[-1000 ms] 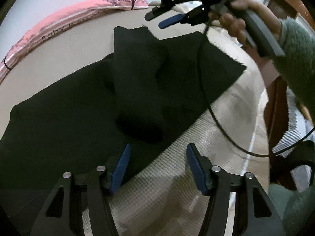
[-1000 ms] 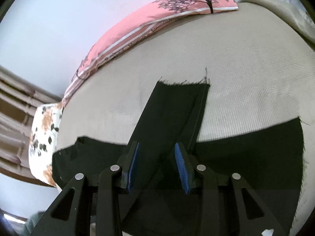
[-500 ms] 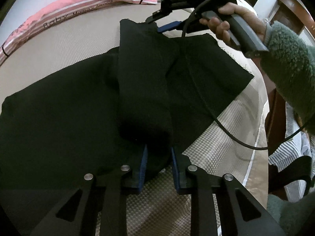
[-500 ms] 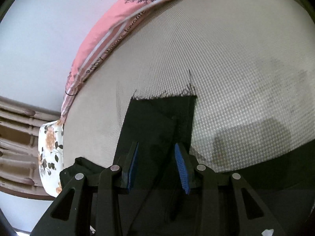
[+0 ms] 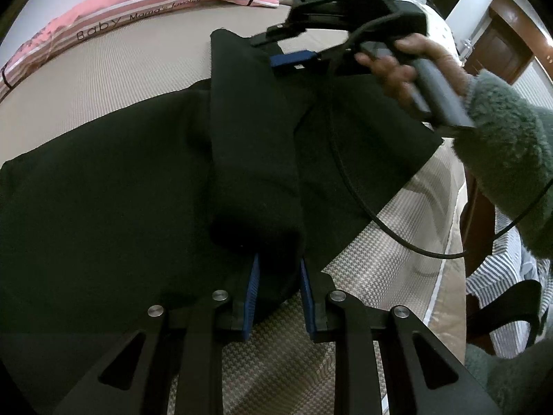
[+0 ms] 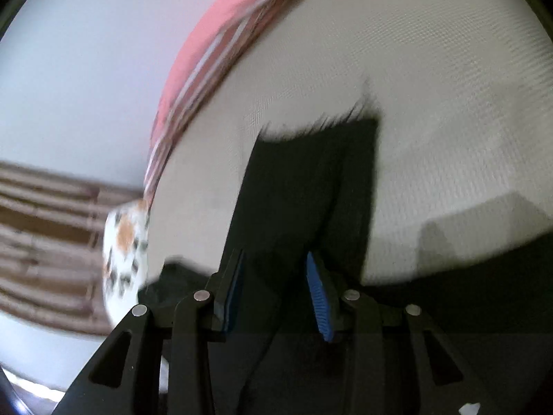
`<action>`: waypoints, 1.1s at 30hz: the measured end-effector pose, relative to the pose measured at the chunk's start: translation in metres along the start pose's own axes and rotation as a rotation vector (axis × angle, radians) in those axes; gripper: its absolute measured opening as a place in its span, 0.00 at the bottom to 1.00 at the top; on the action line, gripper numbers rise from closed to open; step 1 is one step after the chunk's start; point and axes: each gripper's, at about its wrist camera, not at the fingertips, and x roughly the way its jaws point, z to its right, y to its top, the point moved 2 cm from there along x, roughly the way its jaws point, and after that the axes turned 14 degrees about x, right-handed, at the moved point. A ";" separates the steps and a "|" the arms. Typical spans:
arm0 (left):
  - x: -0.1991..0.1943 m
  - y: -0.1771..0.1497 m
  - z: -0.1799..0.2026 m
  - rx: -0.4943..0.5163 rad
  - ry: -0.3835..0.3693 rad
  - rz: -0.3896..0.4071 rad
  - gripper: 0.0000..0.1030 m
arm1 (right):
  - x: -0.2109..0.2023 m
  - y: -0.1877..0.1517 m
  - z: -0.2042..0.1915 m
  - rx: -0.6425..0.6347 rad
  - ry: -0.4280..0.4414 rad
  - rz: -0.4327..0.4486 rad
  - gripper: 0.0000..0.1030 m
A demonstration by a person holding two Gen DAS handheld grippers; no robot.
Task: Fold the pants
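Observation:
Black pants [image 5: 103, 190] lie spread on the beige bed [image 5: 121, 79]. One leg [image 5: 252, 138] is doubled back over them as a long strip. At its near end, my left gripper [image 5: 276, 290] is shut on the fold, blue pads pressing the cloth. At the far end, a hand [image 5: 397, 65] holds my right gripper [image 5: 273, 52], shut on the leg. In the blurred right wrist view, the leg [image 6: 304, 190] passes between the right gripper [image 6: 276, 290] pads and ends in a frayed hem [image 6: 311, 128] over the mattress.
A pink pillow [image 5: 138, 7] lies along the bed's far edge. A flowered pillow [image 6: 124, 242] and wooden slats [image 6: 45, 207] are at the left. A black cable [image 5: 363, 200] hangs over the pants. A fuzzy green sleeve [image 5: 508, 138], striped cloth [image 5: 511, 276] and the bed's edge are at the right.
My left gripper went from open beside the pants' near edge to shut on the fold. My right gripper sank toward the bed with the leg end still in it.

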 end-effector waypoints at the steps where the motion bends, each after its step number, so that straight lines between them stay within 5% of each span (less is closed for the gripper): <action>1: 0.000 0.000 0.000 0.000 0.000 0.000 0.23 | 0.001 0.007 0.000 0.009 0.013 0.028 0.33; 6: 0.000 0.000 0.000 0.000 0.002 0.002 0.23 | 0.012 0.029 -0.008 0.039 0.016 0.065 0.32; 7: -0.001 0.000 0.000 -0.002 0.000 0.003 0.23 | 0.014 0.031 -0.010 0.039 0.008 0.059 0.25; 8: -0.001 0.000 -0.001 -0.004 -0.002 0.004 0.23 | 0.016 0.032 -0.013 0.031 -0.008 0.052 0.06; 13: -0.002 -0.001 -0.003 -0.011 -0.008 0.011 0.23 | 0.012 0.031 -0.035 0.014 -0.052 0.063 0.05; 26: -0.026 -0.002 -0.019 -0.085 0.039 0.099 0.23 | -0.039 -0.012 -0.210 -0.240 0.206 0.071 0.05; 30: -0.044 0.001 -0.026 -0.106 0.073 0.174 0.23 | -0.077 -0.027 -0.238 -0.317 0.296 0.108 0.05; 33: -0.045 0.006 -0.027 -0.097 0.082 0.187 0.23 | -0.109 -0.033 -0.228 -0.329 0.270 0.181 0.05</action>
